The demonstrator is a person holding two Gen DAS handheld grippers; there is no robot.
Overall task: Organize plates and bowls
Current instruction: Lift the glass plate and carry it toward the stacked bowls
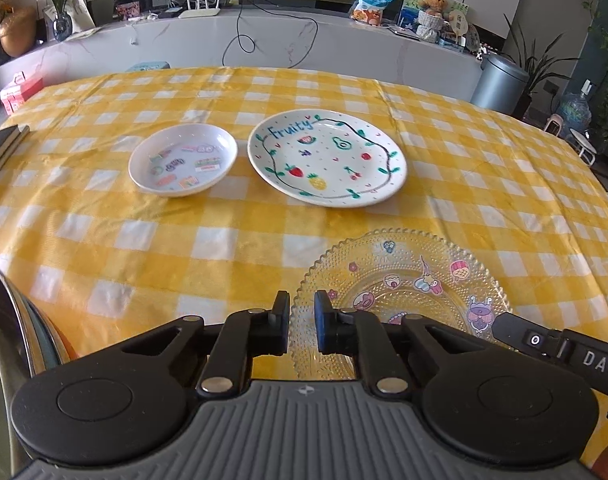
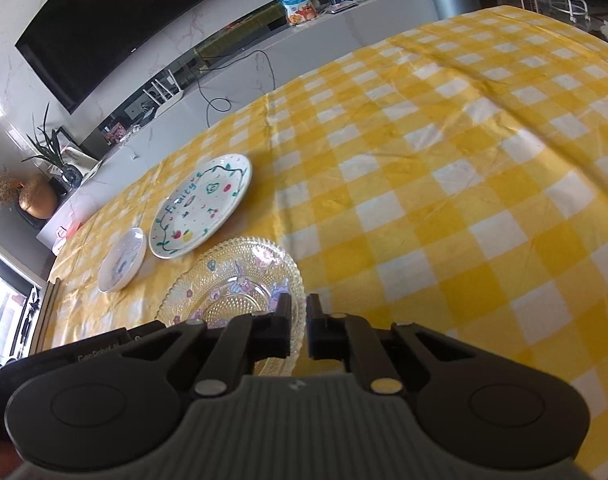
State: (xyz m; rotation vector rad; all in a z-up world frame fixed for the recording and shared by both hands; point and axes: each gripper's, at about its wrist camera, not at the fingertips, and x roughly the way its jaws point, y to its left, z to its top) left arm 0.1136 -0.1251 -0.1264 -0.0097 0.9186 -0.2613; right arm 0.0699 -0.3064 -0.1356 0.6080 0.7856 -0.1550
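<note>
While both of our claws close on the clear glass plate (image 1: 404,280) at the near edge of the yellow-checked counter (image 1: 144,248), two dishes wait beyond. Our left claw (image 1: 302,322) clamps the plate's rim at about 8 o'clock; our right claw (image 2: 299,330) pinches its rim at about 4 o'clock. The fruit-painted plate (image 1: 327,158) lies at 12 o'clock from it, with the small white bowl (image 1: 183,159) just beside, toward 10 o'clock.
</note>
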